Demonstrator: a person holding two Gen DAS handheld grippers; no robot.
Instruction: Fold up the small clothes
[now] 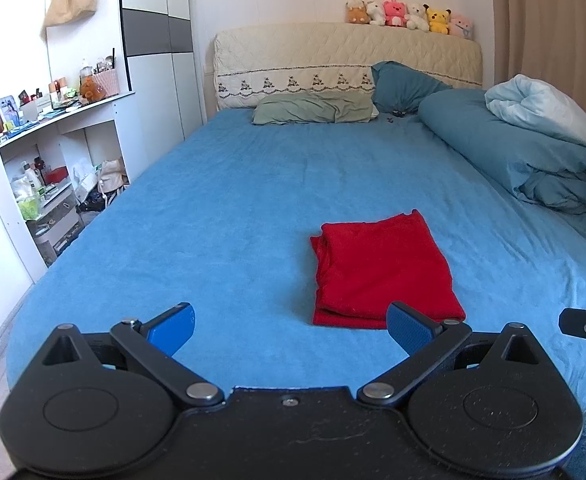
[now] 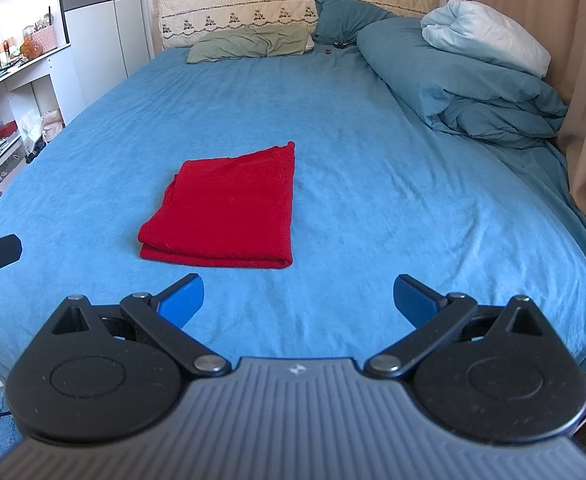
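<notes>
A bedroom with a wide bed under a blue sheet fills both of our views, its quilted cream headboard at the far end and a row of soft toys along the top. A green pillow lies at the head of the bed, and a rolled blue duvet with a pale blanket on top runs along the curtain side. A white shelf unit crowded with bottles stands to the left. We see the red cloth, folded into a neat rectangle, lying flat on the sheet near the foot of the bed. Our left gripper hangs just short of the cloth's near edge, jaws spread wide and holding nothing. Our right gripper sits near the same edge, slightly to its right, jaws likewise apart and empty, clear of the fabric.
</notes>
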